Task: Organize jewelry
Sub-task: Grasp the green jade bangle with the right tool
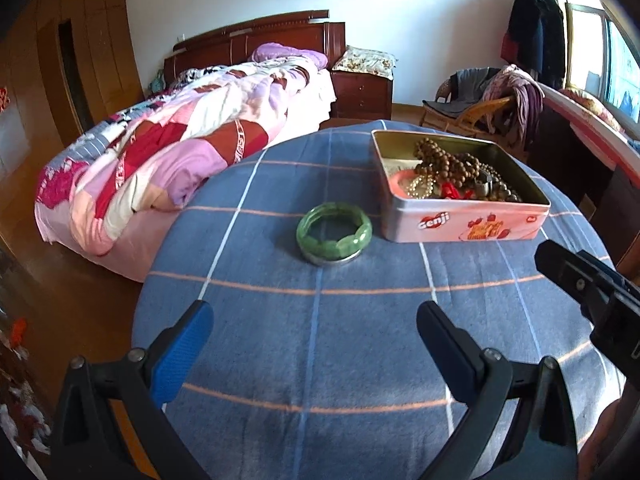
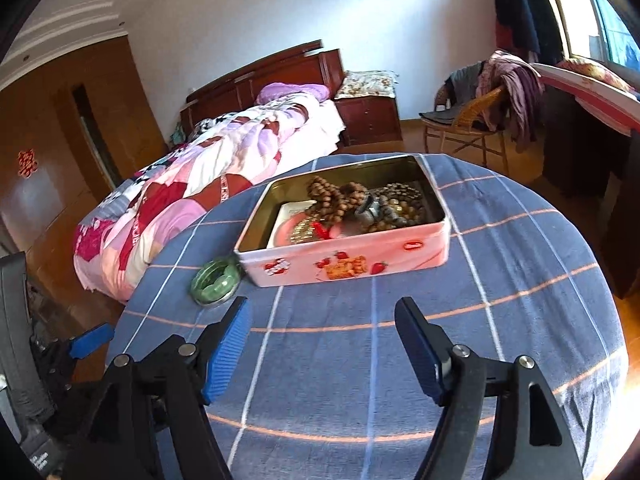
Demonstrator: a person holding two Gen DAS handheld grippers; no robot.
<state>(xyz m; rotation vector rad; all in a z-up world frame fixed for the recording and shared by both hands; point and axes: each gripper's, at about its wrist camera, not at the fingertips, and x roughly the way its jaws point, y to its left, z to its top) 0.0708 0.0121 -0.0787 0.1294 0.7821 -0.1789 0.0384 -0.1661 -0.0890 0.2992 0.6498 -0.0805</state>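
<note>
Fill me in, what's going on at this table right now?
A person is sorting jewelry with a hand-held gripper in each hand. The left hand-held gripper and the right hand-held gripper both hang open and empty above the blue checked cloth. The pink tin already holds bead strings. A green bangle lies on the cloth beside the tin, untouched.

"Genji" on pink tin (image 1: 464,224)

My left gripper (image 1: 314,326) and right gripper (image 2: 322,322) look alike: black angular arms, silver screw heads at the pivots, ribbed blue pads (image 2: 226,350) (the far ones look darker).
</note>
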